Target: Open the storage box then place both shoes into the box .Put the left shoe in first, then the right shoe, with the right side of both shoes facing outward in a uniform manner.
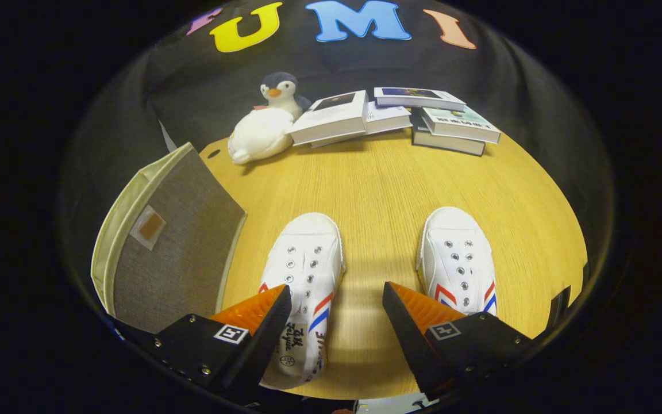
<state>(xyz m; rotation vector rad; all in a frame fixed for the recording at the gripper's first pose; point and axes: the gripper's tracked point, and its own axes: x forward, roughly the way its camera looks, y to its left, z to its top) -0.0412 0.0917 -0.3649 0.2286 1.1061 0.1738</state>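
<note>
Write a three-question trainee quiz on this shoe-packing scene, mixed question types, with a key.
1. True or false: the gripper is shut on a shoe.
2. What stands beside the left shoe, on the side away from the right shoe? A) storage box B) books C) penguin plush
3. Fill in: the storage box's lid is ___.

Key:
1. False; the fingers are spread, pressing on nothing.
2. A
3. closed

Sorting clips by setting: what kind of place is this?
Probably a staged recording booth: a round wooden table against black cloth, set with two white shoes, stacked books and a plush penguin. The gripper is open.
</note>
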